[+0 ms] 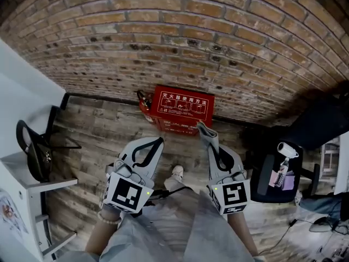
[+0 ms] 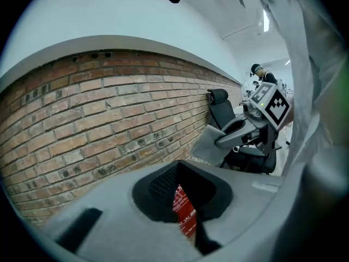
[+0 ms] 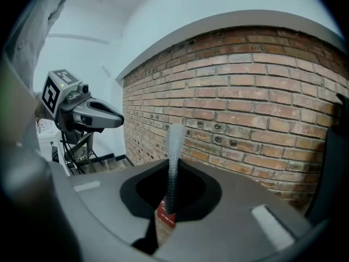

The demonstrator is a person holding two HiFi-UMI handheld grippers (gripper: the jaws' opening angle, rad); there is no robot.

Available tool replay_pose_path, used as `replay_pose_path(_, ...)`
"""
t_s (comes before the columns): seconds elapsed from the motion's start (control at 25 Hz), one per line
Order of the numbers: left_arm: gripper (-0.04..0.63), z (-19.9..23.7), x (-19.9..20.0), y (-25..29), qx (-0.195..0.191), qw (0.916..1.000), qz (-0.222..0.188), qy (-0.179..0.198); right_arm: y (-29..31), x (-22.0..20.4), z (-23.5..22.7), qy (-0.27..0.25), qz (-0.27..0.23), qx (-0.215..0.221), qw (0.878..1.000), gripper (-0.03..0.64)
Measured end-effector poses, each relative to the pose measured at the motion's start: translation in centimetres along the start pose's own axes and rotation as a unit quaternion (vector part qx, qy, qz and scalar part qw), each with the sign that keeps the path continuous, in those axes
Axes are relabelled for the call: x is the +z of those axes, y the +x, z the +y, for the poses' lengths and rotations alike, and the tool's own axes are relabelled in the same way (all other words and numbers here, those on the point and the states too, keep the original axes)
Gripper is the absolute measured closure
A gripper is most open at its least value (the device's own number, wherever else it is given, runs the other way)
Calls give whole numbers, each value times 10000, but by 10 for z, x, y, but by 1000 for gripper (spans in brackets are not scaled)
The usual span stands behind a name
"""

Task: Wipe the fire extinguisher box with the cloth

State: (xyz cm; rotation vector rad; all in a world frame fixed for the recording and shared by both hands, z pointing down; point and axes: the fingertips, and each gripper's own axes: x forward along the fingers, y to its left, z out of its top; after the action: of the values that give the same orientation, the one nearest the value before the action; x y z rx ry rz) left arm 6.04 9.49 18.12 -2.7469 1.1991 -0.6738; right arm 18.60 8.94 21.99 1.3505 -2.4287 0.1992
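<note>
The red fire extinguisher box (image 1: 182, 109) stands on the wooden floor against the brick wall, white print on its top. My right gripper (image 1: 210, 145) is held just in front of it, shut on a grey cloth (image 1: 207, 134) that sticks up past the jaw tips. In the right gripper view the cloth (image 3: 173, 152) rises as a narrow strip, with the box (image 3: 164, 222) behind it. My left gripper (image 1: 158, 141) hovers left of the right one, shut and holding nothing. Through its slit a sliver of the box (image 2: 184, 212) shows. The left gripper view also catches the cloth (image 2: 210, 143).
A red extinguisher (image 1: 144, 100) leans at the box's left end. A black office chair (image 1: 278, 173) with a bottle stands at the right. A white shelf (image 1: 27, 184) and a black frame (image 1: 32, 146) are at the left. My shoe (image 1: 177, 172) is between the grippers.
</note>
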Motion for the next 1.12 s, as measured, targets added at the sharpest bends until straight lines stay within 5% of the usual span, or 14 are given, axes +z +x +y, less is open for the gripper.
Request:
replay_pose_path(0.68, 598, 10, 0, 35, -73, 9998, 171, 61, 32, -17, -9, -33, 264, 336, 9991, 598)
replay_pose_path(1.12, 598, 33, -31, 57, -212, 9993, 284, -120, 69, -24, -12, 63, 381, 190, 9991, 598)
